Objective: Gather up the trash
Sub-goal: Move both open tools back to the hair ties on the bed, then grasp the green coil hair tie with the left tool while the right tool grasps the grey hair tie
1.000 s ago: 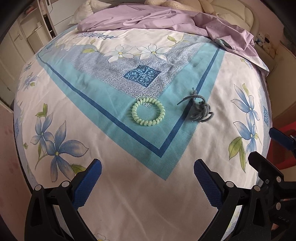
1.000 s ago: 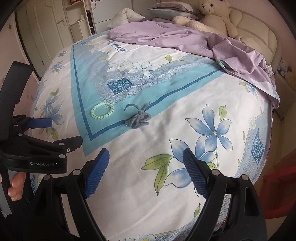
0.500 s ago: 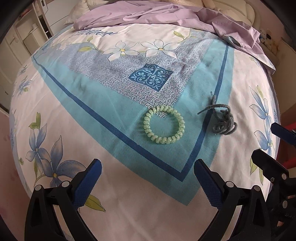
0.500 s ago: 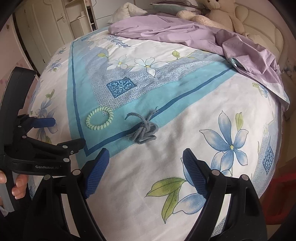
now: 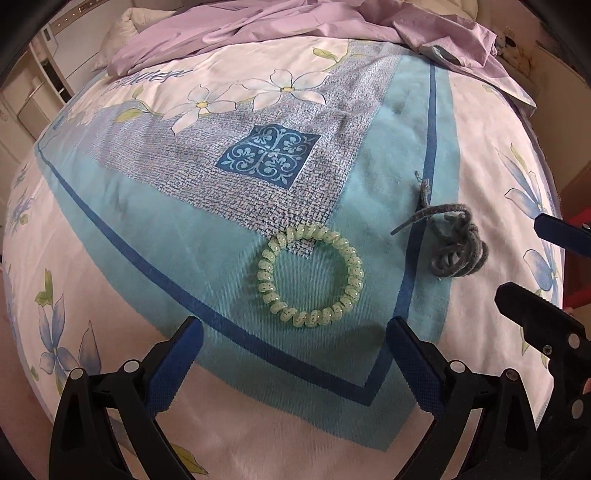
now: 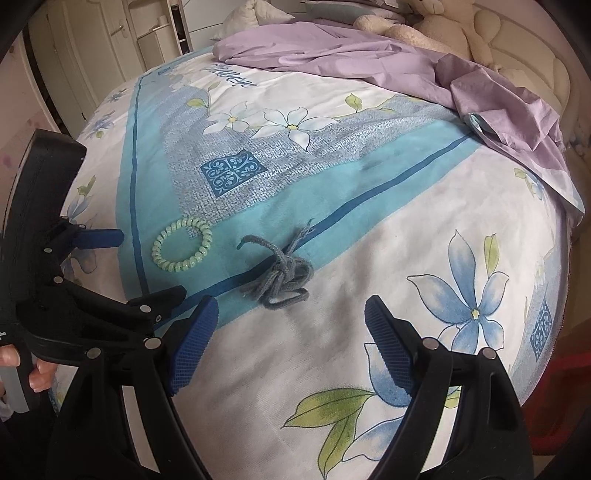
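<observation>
Left-wrist and right-wrist views of a bed covered by a floral bedspread [image 5: 155, 258] printed with a turquoise band, a dark blue stripe and a grey textured field. A pale green spiral hair tie [image 5: 311, 275] lies flat on the turquoise band, at the corner of the grey field and inside the corner formed by the blue stripe. A tangle of grey cord [image 5: 452, 240] lies near it, apart from it, across the blue stripe where the turquoise band meets the white border; one loose end points back toward the hair tie.

The left gripper [image 5: 295, 354] hovers over the bedspread with its blue-padded jaws spread wide and nothing between them; the hair tie sits just beyond the fingertips, roughly centred on the gap. The right gripper [image 6: 286, 332] likewise stands wide open and empty above the white border, with the cord just ahead of its fingertips, apart from both pads.

A crumpled lilac sheet [image 6: 369, 62] covers the far end of the bed, with a cream plush toy [image 6: 443, 29] behind it. Fingers of a person's hand [image 6: 38, 373] show at the left edge of the right-wrist view.
</observation>
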The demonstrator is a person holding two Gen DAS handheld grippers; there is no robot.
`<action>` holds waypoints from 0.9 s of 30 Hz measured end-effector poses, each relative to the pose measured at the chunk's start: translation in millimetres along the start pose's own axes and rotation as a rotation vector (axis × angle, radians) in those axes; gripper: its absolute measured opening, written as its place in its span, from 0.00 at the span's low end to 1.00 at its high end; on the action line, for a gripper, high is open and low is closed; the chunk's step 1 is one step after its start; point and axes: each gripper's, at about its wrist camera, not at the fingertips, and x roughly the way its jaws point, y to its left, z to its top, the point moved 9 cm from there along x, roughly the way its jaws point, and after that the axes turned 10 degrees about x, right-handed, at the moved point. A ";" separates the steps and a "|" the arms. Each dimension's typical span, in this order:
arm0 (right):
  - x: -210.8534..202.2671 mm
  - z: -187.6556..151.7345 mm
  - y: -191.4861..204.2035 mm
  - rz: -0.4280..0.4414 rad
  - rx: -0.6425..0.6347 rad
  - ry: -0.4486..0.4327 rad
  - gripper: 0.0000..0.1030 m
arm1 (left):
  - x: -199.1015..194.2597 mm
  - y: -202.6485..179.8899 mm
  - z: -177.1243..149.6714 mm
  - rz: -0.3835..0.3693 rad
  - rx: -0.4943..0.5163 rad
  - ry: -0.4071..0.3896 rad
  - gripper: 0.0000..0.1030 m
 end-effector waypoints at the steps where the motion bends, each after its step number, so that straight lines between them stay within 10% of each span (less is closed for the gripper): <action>1: 1.7 0.0 -0.4 0.000 0.002 0.002 0.77 | 5.0 0.3 -1.1 -0.015 -0.008 0.013 0.91; 7: 9.4 -1.5 -3.7 0.002 0.009 0.012 0.77 | 11.2 -3.9 -1.4 -0.038 0.005 0.027 0.74; 14: 16.0 1.9 -2.3 0.007 0.006 0.014 0.77 | -1.9 -10.5 2.7 -0.044 0.027 0.020 0.22; 23: 29.4 11.0 8.0 0.015 -0.025 0.013 0.74 | -12.0 -9.8 -3.2 -0.104 -0.022 0.009 0.19; 27: 44.0 7.9 11.9 0.021 -0.048 0.053 0.39 | -14.1 -9.1 -9.7 -0.110 -0.041 0.013 0.19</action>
